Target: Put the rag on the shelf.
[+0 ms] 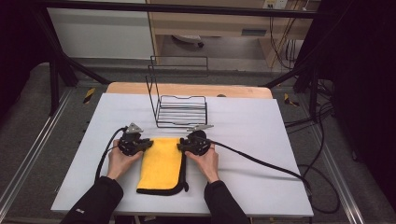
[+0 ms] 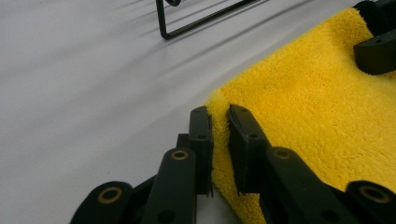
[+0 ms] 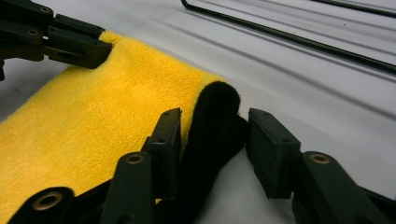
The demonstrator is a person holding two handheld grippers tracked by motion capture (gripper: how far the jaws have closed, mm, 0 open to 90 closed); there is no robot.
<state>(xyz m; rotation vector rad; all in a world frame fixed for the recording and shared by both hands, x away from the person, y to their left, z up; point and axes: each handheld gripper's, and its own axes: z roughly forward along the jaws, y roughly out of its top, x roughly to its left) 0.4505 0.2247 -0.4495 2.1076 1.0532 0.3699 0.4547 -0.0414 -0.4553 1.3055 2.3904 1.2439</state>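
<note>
white counter [image 1: 261, 140] carrying a folded yellow cloth [image 1: 161, 164]; left hand-held gripper [image 2: 219, 122] pinches its far left corner, right hand-held gripper [image 3: 212, 126] brackets the black-edged right corner, unclamped. next: close, then lift together.

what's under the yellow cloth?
The yellow cloth lies folded on the white table; a black layer peeks out below at its edge. Anything else beneath is covered. Left tongs pinch one far corner.
</note>
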